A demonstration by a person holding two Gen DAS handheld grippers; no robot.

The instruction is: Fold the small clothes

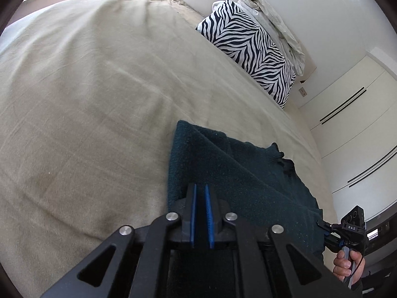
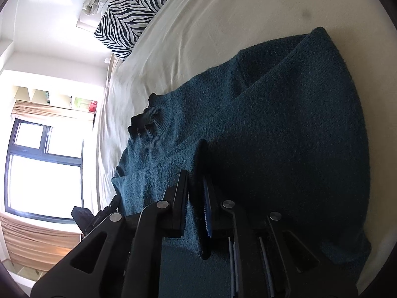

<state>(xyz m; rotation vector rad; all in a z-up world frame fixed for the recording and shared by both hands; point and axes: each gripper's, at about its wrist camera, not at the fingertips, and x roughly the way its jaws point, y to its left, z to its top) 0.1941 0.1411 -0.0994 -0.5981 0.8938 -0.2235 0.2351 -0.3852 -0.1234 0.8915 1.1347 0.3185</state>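
Folding teal sweater (image 2: 285,129) on bed (image 1: 86,99).
R gripper (image 2: 196,208) fingers pinched the hem; L gripper (image 1: 201,213) fingers stood slightly apart, empty — I'd grab its edge level w/ R.

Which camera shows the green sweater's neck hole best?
The right wrist view: the sweater spreads across it, and the ribbed collar is large and well lit. The left wrist view shows the collar smaller and darker, far along the sweater's edge.

Near corner of dark green sweater (image 1: 238,173) hidden beneath left gripper (image 1: 201,193); zebra pillow (image 2: 129,12) beyond sweater cut off by top edge.
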